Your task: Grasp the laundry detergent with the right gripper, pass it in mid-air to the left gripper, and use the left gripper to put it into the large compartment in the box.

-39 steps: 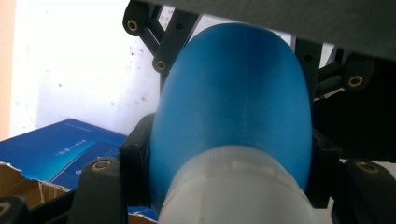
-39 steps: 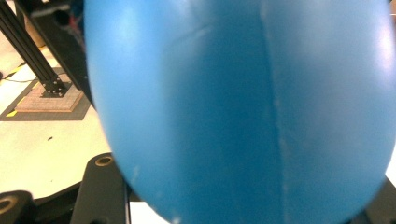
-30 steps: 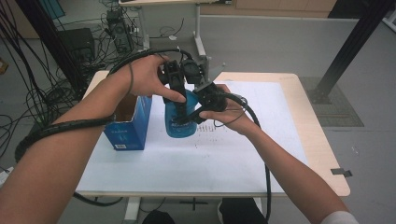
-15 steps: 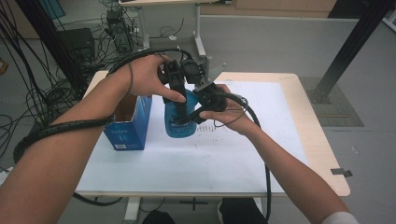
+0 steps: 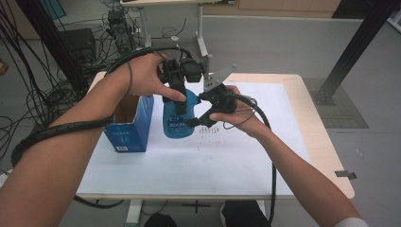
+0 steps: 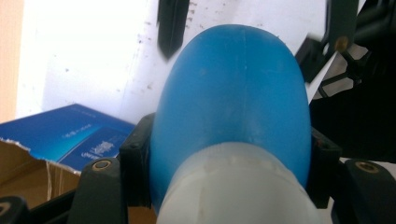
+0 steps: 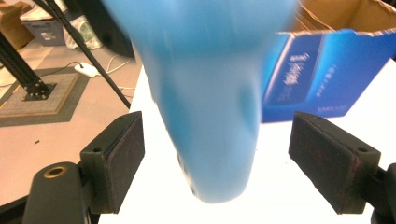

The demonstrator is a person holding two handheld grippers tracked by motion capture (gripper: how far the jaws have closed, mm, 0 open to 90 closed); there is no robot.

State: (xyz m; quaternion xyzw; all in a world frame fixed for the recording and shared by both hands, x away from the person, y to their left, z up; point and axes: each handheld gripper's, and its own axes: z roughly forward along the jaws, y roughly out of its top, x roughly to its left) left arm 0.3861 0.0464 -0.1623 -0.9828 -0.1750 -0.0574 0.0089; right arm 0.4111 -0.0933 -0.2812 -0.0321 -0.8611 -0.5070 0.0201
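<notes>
Spreading apart just now, the jaws of the right gripper [image 7: 219, 161] are letting go of the blue bottle [image 5: 178, 118], whose body is hanging between the two pads without either one pressing on it. Beside the open blue carton [image 5: 128, 125], on its right, the bottle is staying upright just above the white table sheet [image 5: 227, 156], and the left gripper [image 6: 229, 163] is pinching it firmly near its white neck [image 6: 238, 186], jaws clamped on both sides of the shoulder. Judging from this, the weight is now passing wholly to the left gripper, so the handover or regrip looks nearly done and the right hand [image 5: 239, 116] is becoming free to take a new hold or withdraw. Counting what is lying around the carton: one bottle, one carton, two grippers, one white sheet covering the table, and nothing else of the task on that sheet.
</notes>
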